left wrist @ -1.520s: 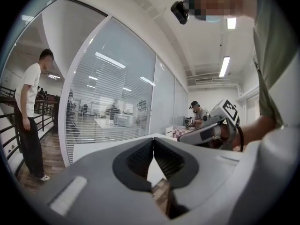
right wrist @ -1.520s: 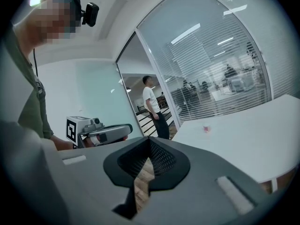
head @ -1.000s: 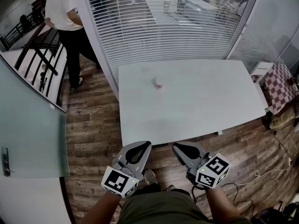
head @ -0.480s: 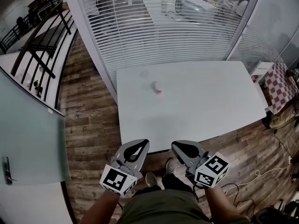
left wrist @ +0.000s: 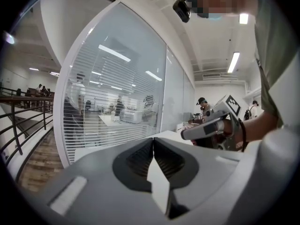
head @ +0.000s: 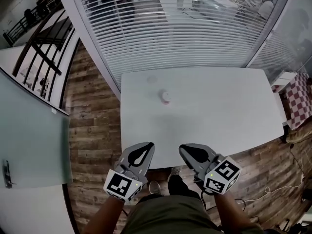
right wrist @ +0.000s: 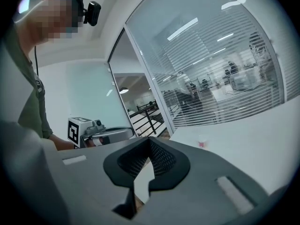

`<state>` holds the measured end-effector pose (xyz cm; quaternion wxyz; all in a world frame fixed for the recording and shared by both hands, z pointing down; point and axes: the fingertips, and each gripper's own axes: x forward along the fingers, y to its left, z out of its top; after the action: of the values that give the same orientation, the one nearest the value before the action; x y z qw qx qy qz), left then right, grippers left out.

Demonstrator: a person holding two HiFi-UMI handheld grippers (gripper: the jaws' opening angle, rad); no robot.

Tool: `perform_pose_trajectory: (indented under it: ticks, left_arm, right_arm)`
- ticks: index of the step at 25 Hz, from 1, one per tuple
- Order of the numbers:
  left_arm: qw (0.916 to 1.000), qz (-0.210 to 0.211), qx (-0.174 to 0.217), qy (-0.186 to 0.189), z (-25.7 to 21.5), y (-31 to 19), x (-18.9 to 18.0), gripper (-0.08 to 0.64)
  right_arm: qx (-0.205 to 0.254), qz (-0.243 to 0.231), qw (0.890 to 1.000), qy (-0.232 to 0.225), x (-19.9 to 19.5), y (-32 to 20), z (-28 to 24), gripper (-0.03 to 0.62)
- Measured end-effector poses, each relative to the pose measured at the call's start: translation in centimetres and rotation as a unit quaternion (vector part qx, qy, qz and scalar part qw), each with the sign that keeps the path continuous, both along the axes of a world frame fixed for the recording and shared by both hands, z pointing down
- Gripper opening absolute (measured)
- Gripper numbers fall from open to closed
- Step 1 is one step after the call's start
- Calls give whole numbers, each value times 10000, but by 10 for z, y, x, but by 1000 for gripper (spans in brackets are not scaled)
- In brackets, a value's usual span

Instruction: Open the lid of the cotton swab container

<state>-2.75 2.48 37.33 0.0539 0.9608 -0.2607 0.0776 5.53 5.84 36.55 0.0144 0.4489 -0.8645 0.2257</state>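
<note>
The cotton swab container (head: 165, 97) is a small pale tub with a reddish base, standing on the far left part of the white table (head: 224, 111). In the right gripper view the container (right wrist: 202, 143) shows small and far off. My left gripper (head: 148, 146) and right gripper (head: 184, 150) are held side by side at the table's near edge, well short of the container. Both are shut with nothing between the jaws. In the gripper views the left gripper (left wrist: 153, 140) and right gripper (right wrist: 150, 140) each show jaws pressed together.
A glass wall with slatted blinds (head: 185, 38) runs behind the table. Wooden floor (head: 92, 126) lies left of and in front of the table. A frosted glass panel (head: 29, 150) stands at the left, a checkered cloth (head: 300, 101) at the right edge.
The table has come closer in the head view and the container sits lower in it. The person by the glass wall has left the view. Both grippers stay shut.
</note>
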Motion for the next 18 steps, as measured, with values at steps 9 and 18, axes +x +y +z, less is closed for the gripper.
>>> perform_pose_trajectory:
  ticks: [9,18]
  left_arm:
    - [9991,-368,-96,-164,13,-50,36,9]
    - [9972,-641,-346,-146,28,-87,74,11]
  right_arm:
    - [-112,-340,9993,-87,36,-49,10,9]
    - [-289,-579,9978,-167,71,-84,26,9]
